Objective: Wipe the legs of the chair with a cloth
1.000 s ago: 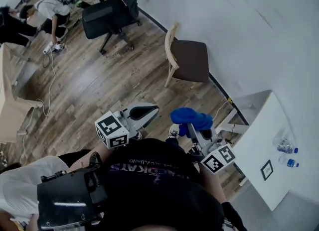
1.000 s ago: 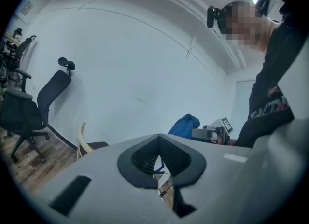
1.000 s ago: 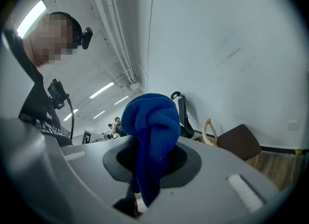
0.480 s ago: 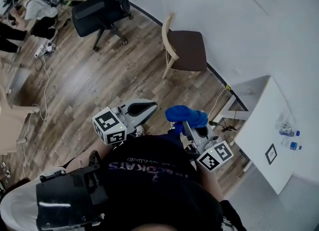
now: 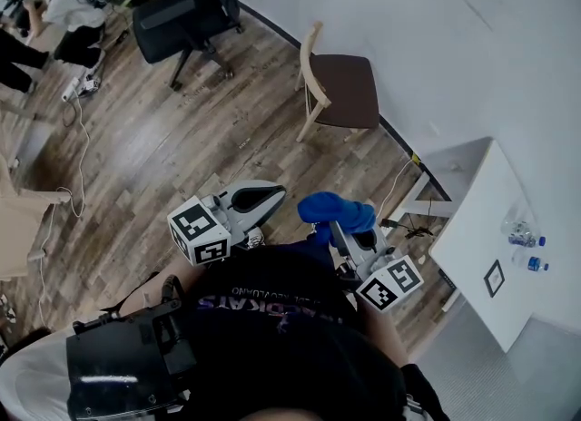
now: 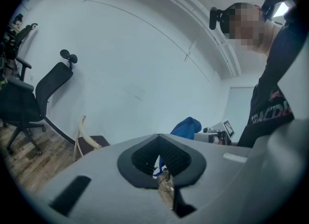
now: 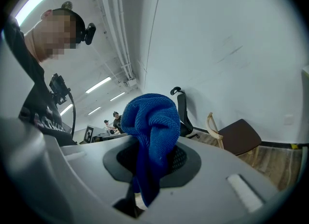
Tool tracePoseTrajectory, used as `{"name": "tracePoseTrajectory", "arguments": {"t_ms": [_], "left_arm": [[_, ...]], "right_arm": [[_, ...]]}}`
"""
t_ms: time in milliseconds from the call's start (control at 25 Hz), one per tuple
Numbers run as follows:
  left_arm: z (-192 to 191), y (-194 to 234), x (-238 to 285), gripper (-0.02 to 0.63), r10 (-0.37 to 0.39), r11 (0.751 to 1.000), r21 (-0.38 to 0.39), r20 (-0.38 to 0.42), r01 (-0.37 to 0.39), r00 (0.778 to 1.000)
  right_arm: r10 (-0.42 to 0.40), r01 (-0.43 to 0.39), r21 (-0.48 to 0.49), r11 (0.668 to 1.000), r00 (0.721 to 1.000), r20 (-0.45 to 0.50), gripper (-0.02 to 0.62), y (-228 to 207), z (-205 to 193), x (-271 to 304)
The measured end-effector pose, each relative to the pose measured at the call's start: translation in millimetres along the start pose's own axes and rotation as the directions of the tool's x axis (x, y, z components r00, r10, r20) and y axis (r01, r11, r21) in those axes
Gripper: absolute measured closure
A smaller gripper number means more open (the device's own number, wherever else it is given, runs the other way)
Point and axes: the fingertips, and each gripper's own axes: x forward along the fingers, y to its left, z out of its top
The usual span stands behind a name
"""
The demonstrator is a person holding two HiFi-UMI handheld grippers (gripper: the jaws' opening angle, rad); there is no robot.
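While clamping the blue cloth (image 5: pixel 336 210) in the right tool (image 5: pixel 338 227), left tool (image 5: pixel 269 197) closed empty, likely mid-approach; next, crouch beside the chair (image 5: pixel 345 93) to reach its legs

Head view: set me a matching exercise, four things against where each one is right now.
Things:
1. blue cloth
2. wooden chair
3. black office chair
4. water bottles

Places:
A. on the white table
B. along the white wall, brown seat
C. clamped in the right gripper
D. upper left, on a star base

Pairs: 1-C, 2-B, 3-D, 4-A.
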Motion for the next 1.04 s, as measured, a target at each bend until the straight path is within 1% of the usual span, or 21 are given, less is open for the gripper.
{"name": "tracePoseTrajectory", "arguments": {"t_ms": [280,440,1040], "left_arm": [[2,0,-9,0.604,0.014,1.000,-0.006,0.021,-0.014,1.000],[3,-1,-11,0.604,0.017,1.000,-0.001,0.027,-0.017,1.000],[4,2,-12,0.604,0.031,0.999,-0.023,0.048,-0.030,0.998]], "right_arm": [[0.023,-0.023,-0.016,1.000,0.999,-0.030,0.518,9,-2,8],[0.024,-0.025,-0.017,1.000,0.999,-0.041,0.518,9,-3,9],[0.033,-0.034,-0.017,0.999,0.998,-0.061,0.518,9,-5,10]]}}
